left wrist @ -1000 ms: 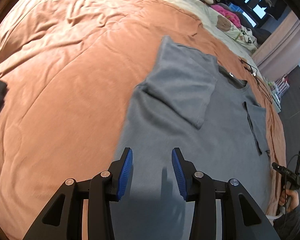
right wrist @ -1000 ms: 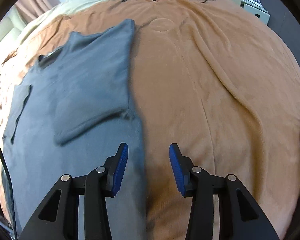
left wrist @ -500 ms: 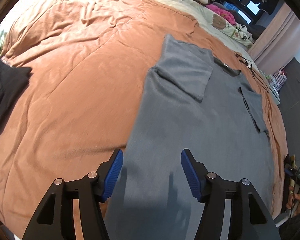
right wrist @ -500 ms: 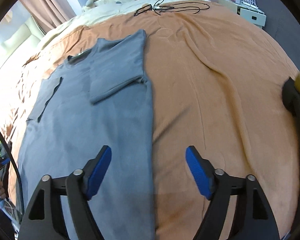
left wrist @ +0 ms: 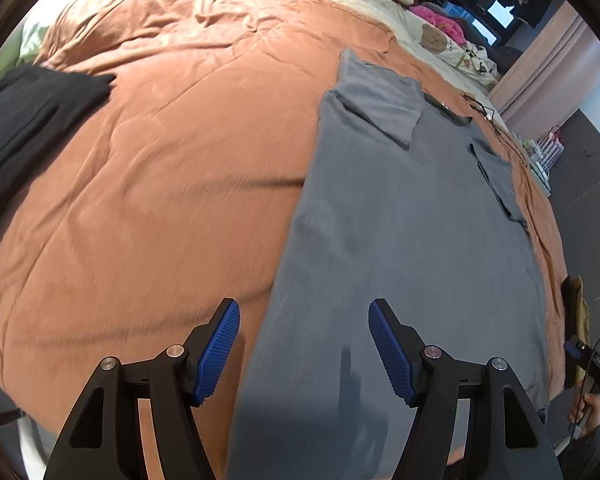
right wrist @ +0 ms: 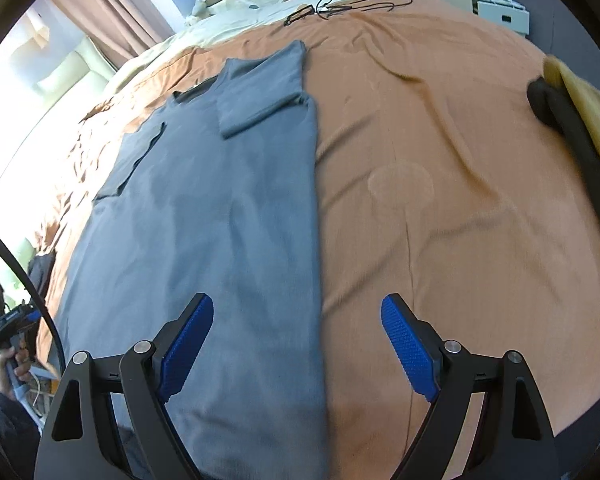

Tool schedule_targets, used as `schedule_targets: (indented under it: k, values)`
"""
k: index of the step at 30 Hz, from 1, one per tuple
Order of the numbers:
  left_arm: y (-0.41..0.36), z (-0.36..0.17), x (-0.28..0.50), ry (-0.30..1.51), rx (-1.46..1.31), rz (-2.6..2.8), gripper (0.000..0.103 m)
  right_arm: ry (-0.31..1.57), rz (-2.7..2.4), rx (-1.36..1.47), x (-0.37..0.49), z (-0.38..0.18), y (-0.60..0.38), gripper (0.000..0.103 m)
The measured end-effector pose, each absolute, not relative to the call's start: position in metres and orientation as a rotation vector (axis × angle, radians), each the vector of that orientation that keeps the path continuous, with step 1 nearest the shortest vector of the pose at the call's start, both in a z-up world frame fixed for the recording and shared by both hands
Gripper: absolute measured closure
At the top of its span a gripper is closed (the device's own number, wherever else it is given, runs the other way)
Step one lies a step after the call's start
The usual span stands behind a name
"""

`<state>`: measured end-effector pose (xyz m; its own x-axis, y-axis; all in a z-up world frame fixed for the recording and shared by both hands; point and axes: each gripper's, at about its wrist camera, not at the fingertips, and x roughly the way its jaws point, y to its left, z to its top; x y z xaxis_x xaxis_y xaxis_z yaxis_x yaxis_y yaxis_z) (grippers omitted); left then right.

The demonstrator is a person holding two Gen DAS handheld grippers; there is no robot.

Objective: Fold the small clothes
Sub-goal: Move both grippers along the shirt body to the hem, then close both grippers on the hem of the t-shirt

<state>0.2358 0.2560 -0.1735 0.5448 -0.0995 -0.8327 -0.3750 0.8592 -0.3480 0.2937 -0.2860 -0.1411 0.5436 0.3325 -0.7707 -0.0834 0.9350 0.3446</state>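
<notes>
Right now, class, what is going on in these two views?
A person holding a gripper in each hand is folding a grey T-shirt spread flat on an orange bedspread. Both sleeves are already folded in over the body. The left gripper and right gripper hang over the shirt's two long side edges near the hem, nothing between their pads; their jaws have just been opening. A dark garment lies off to the side.

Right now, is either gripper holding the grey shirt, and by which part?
Nothing is held. The left gripper and right gripper have just been opening; both stand open above the grey shirt on the bed, pads off the cloth.
</notes>
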Motion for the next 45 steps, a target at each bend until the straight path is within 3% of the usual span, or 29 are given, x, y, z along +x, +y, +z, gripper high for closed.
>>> schedule_targets:
  k: [6,14,23,26,30,45]
  values:
    - [0.257,-0.182,0.203,0.975,-0.588,0.175,0.036,0.967,0.278,0.361,0.26,-0.158,-0.299,0.018]
    - [0.261,-0.196,0.168,0.966,-0.694,0.165,0.044,0.993,0.318,0.525,0.23,-0.188,-0.316,0.033]
    - [0.263,-0.213,0.137,0.928,-0.879,0.112,0.046,0.956,0.396,0.76,0.201,-0.213,-0.345,0.035]
    - [0.264,-0.217,0.128,0.91,-0.972,0.09,0.046,0.953,0.434,0.825,0.197,-0.223,-0.347,0.045]
    - [0.266,-0.221,0.121,0.878,-1.042,0.084,0.047,0.945,0.438,0.868,0.2,-0.241,-0.35,0.051]
    - [0.272,-0.237,0.095,0.738,-1.245,0.172,0.062,0.863,0.363,1.026,0.198,-0.281,-0.355,0.076]
